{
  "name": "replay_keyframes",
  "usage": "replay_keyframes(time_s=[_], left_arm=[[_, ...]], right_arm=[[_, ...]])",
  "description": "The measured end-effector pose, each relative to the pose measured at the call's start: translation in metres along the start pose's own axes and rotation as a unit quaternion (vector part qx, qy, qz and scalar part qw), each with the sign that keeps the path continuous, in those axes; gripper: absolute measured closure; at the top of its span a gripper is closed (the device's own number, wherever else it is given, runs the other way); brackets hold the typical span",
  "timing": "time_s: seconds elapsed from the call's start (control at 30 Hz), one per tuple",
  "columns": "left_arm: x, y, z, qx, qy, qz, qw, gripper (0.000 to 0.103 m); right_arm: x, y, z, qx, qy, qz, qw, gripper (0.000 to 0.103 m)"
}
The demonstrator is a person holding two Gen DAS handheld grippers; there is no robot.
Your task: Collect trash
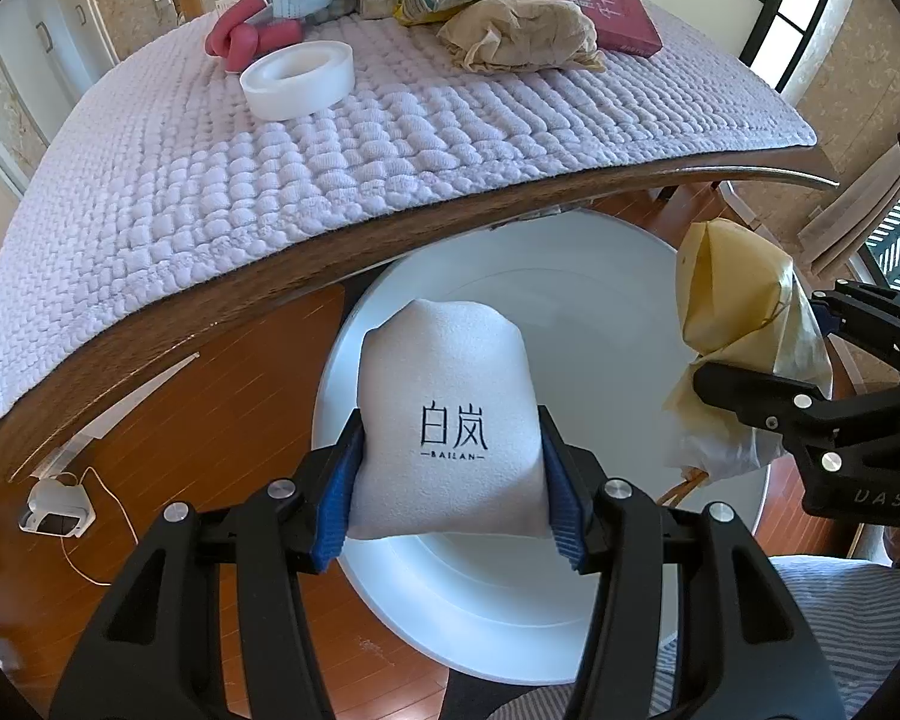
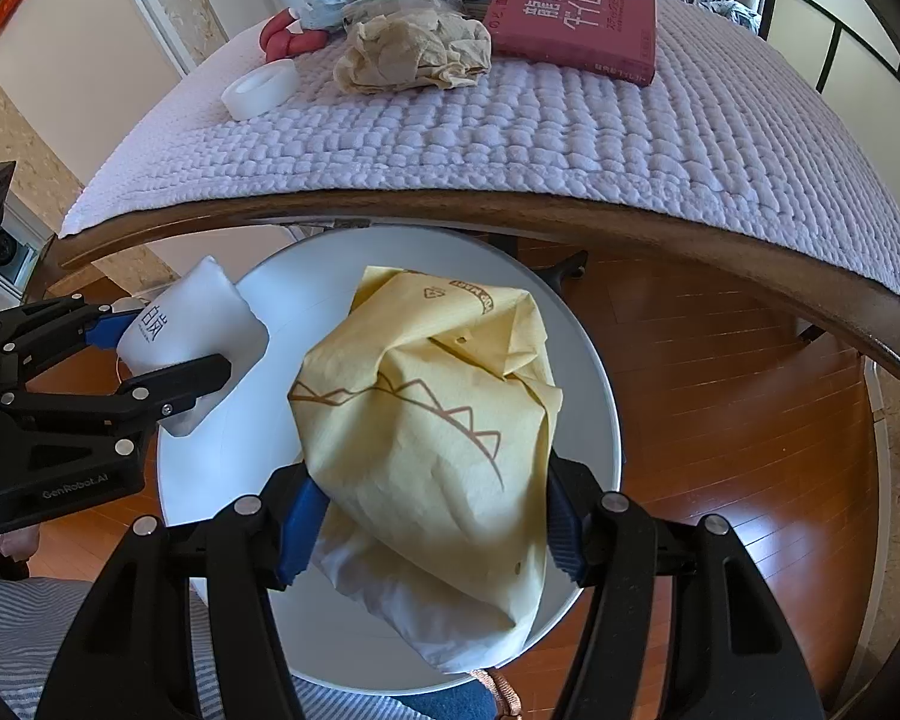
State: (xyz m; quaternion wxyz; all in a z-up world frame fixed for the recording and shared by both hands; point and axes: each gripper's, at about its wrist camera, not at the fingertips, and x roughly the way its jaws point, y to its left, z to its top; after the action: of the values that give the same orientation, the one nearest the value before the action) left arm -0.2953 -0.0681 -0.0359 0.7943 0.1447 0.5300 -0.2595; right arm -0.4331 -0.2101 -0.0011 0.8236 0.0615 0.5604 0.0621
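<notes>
Below the counter's (image 1: 510,180) near edge a white bin (image 1: 498,594) waits; my left claw (image 1: 450,480) clamps a white pouch (image 1: 450,414), my right claw (image 2: 432,525) a yellow paper bag (image 2: 426,420), both over it; next, release

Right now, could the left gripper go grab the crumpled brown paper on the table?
Probably not yet. The left gripper is shut on a white pouch over the white bin, so it must drop that first. Otherwise the crumpled brown paper lies uncovered on the mat.

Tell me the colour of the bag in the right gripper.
Pale yellow paper bag with a brown zigzag line; clearest in the right wrist view.
</notes>
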Motion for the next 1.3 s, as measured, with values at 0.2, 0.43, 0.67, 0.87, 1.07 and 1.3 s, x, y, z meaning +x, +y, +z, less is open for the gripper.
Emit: replay_keyframes(time_s=[0.2, 0.43, 0.67, 0.87, 1.07, 1.3], left_arm=[[0.007, 0.001, -0.001, 0.0, 0.002, 0.001, 1.0, 0.048], [0.01, -0.001, -0.002, 0.004, 0.002, 0.004, 1.0, 0.048], [0.014, -0.008, -0.001, 0.01, 0.002, 0.005, 0.9999, 0.048], [0.014, -0.015, 0.003, 0.011, 0.003, 0.006, 0.9999, 0.048], [0.004, -0.027, 0.007, 0.046, -0.037, 0.037, 0.9975, 0.027], [0.003, -0.011, 0.009, 0.0, -0.035, 0.01, 0.9993, 0.027]], right_arm=[[0.001, -0.001, 0.0, 0.0, 0.001, 0.0, 1.0, 0.043], [0.003, -0.002, 0.001, 0.002, 0.002, 0.0, 1.0, 0.043], [0.003, -0.003, 0.001, 0.003, 0.002, 0.0, 1.0, 0.043], [0.004, -0.003, 0.001, 0.002, 0.001, 0.0, 1.0, 0.043], [-0.011, -0.005, 0.003, 0.0, -0.039, -0.024, 0.999, 0.014], [-0.018, -0.015, 0.004, 0.019, -0.052, -0.018, 0.998, 0.014]])
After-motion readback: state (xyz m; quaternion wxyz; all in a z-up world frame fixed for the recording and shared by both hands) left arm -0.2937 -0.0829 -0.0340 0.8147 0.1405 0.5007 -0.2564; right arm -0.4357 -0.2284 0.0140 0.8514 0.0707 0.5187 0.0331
